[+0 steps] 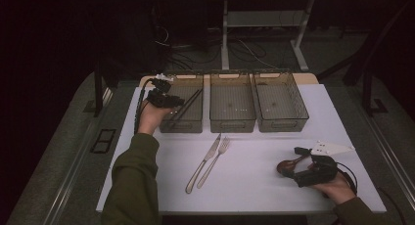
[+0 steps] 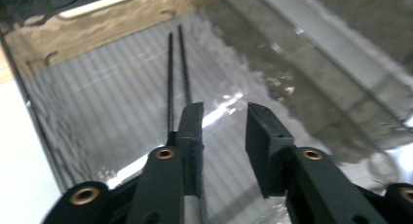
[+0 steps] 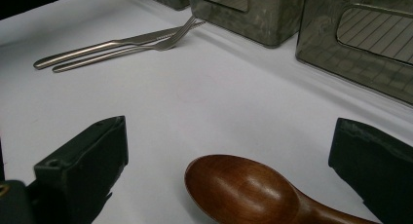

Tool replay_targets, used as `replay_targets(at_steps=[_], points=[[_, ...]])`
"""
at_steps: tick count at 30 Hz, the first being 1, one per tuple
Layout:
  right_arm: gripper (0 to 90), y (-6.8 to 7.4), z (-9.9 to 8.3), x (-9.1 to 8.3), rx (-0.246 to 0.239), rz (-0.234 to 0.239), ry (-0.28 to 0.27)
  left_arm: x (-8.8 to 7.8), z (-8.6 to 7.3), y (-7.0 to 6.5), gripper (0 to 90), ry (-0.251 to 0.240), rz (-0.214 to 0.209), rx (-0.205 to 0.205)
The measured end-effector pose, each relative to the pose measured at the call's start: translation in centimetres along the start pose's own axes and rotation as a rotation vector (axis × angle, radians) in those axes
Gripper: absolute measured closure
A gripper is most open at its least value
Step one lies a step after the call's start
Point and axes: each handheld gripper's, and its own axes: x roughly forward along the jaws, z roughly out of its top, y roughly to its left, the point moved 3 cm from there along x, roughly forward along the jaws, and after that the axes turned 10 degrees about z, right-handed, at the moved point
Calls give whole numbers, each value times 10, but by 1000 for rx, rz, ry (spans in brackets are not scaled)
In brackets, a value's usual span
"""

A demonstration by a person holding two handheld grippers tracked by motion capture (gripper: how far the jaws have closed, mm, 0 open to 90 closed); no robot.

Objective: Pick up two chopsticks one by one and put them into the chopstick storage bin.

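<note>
My left gripper (image 1: 177, 103) hangs over the left clear bin (image 1: 182, 126), open, with nothing between its jaws (image 2: 224, 112). Two black chopsticks (image 2: 170, 73) lie on that bin's ribbed floor and run under the left jaw; in the high view the chopsticks (image 1: 190, 103) slant across the bin. My right gripper (image 1: 296, 165) rests near the table's front right, its jaws spread wide (image 3: 229, 125). A brown wooden spoon (image 3: 243, 190) lies on the white table between them, untouched by either pad; in the high view the spoon (image 1: 285, 166) points left.
A metal knife (image 1: 204, 161) and fork (image 1: 215, 159) lie side by side at the table's middle front, also the fork (image 3: 160, 44) far left in the right gripper view. The middle bin (image 1: 232, 124) and right bin (image 1: 283, 124) stand beside the left one along the back.
</note>
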Motion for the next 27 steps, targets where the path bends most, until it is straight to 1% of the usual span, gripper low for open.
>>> replay_targets(at_steps=[2, 3, 4, 6, 7, 9, 10, 13, 15, 18, 21, 23, 27], points=[[3, 0, 0, 1, -3, 0, 1, -4, 1, -3, 610, -14, -17, 15], [3, 0, 0, 1, -2, -1, 1, -7, 1, -5, 591, -21, -25, 7], [3, 0, 0, 1, -1, 0, 2, -9, 2, -6, 570, -35, -37, 23], [3, -1, 0, 1, 0, -1, 3, -15, 4, -10, 531, -55, -48, 29], [3, -1, 0, 1, 2, -1, 1, -18, 4, -14, 514, -68, -57, 25], [4, -1, 0, 2, 1, -2, 3, -24, 5, -19, 482, -94, -62, 46], [3, -1, 0, 2, 2, -2, 2, -27, 5, -23, 464, -105, -65, 48], [3, -1, 0, 1, 1, -2, 4, -34, 4, -34, 412, -123, -85, 53], [3, -1, 0, 1, 2, -4, 6, -39, 2, -42, 406, -138, -88, 78], [3, 0, 0, 1, 0, -2, 4, -46, -3, -56, 368, -161, -106, 99], [3, 0, -1, 1, -1, -2, 3, -51, -11, -68, 330, -180, -127, 109], [3, 1, -1, 0, 1, -2, 2, -54, -17, -75, 308, -183, -139, 117], [3, 2, -1, 0, -6, 2, 6, -59, -34, -88, 269, -203, -153, 117]])
